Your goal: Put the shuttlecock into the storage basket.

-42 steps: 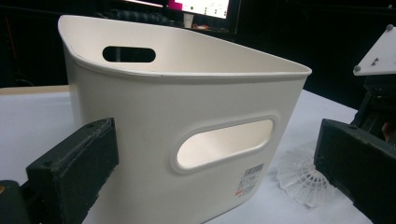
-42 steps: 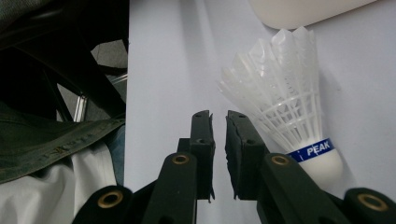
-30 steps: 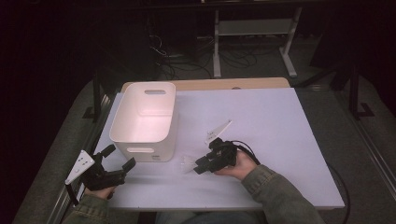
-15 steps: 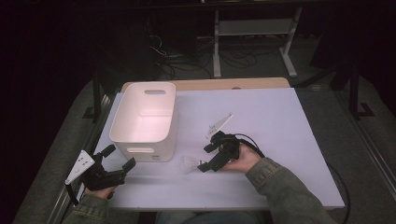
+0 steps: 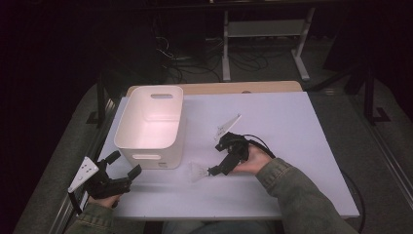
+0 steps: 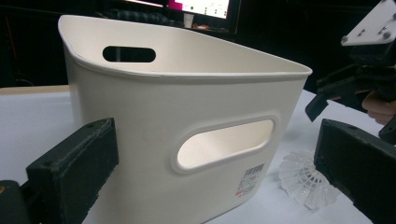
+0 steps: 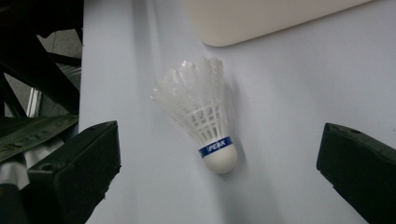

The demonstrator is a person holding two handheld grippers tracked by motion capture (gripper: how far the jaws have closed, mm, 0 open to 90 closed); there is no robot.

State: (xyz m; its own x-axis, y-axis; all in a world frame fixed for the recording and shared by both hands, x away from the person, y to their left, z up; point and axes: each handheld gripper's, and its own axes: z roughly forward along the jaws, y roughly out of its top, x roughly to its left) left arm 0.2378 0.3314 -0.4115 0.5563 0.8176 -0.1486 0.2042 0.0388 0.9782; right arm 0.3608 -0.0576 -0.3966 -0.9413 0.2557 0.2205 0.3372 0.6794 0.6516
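Near the table's front edge, just beside the bin (image 5: 151, 129), my right claw (image 5: 215, 170) had just sprung wide, leaving the shuttlecock (image 7: 201, 112) lying loose on the table (image 5: 292, 126); left claw (image 5: 124, 168) idled, released too.

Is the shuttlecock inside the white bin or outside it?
Outside. The shuttlecock lies on its side on the table, beside the white bin.

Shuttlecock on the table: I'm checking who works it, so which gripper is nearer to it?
Right. The right gripper has its open fingers just beside the shuttlecock; the left gripper sits apart near the white bin.
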